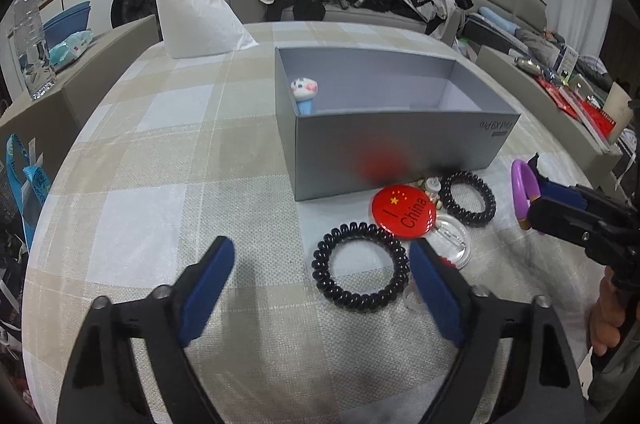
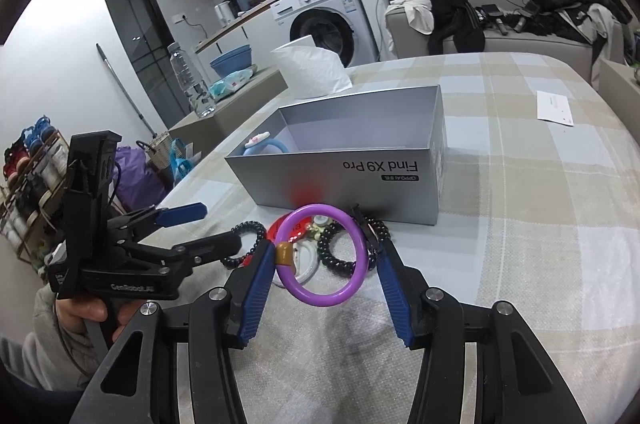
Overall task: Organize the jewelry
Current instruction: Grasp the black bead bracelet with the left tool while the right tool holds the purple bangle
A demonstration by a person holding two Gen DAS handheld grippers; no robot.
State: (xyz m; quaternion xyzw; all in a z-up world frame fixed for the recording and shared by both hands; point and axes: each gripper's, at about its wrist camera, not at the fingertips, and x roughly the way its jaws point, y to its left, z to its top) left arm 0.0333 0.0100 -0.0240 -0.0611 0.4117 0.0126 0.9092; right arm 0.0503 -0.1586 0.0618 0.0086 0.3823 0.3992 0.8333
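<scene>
Box [image 1: 384, 144] holds only blue toy [image 1: 305, 96]. Right gripper [image 2: 320, 256] pinches purple bangle [image 2: 324, 256], lifted near box front. Left gripper [image 1: 320, 272] wide open, empty, beside near black coil [image 1: 360, 266]. Left on table [image 1: 160, 152]: two coils, red badge [image 1: 403, 210], clear ring [image 1: 454, 238].

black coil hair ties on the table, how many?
2. One coil hair tie lies near the left gripper, beside its right finger; the other coil hair tie lies near the grey box, right of the red badge.
</scene>
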